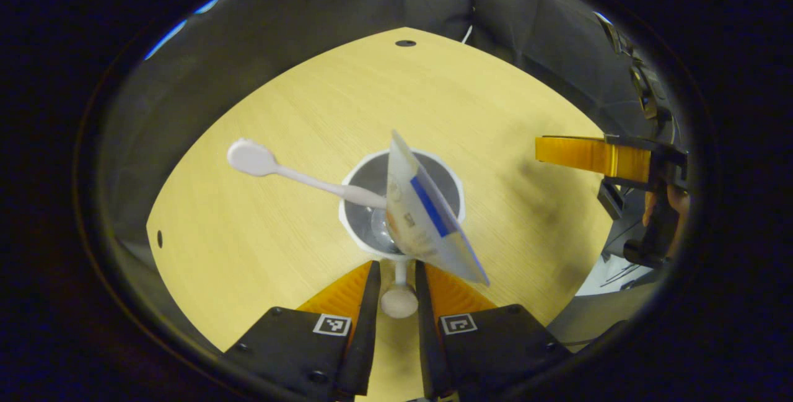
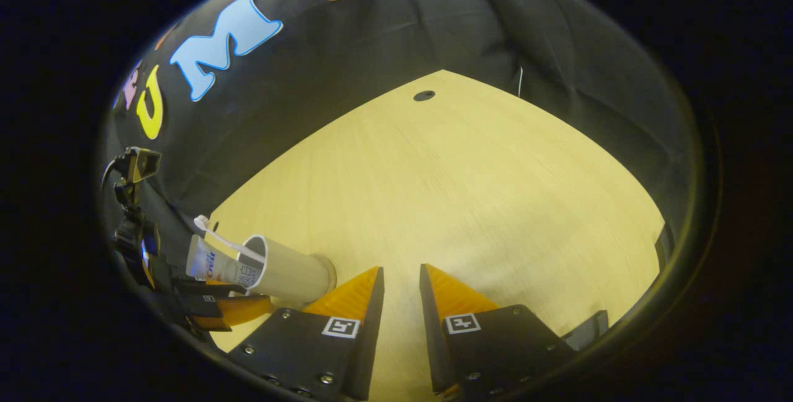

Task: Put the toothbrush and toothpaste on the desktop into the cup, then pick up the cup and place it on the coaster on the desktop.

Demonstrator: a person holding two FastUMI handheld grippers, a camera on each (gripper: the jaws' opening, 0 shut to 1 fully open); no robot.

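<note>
Left gripper: fingers narrowly spread either side of the cup's stem and rounded foot, right above the cup; can't tell if they touch it. No pinch visible.

Cup stands upright on the wooden desktop. Toothbrush is in the cup, its rounded end leaning out over the rim to the left. Toothpaste tube is also in the cup, flat crimped end sticking up and tilted to the right.

Right gripper: fingers apart, nothing between them, over bare desktop. In the left gripper view it sits well to the right of the cup. In the right gripper view the cup is at far left with both items in it. Coaster: can't make it out.
</note>
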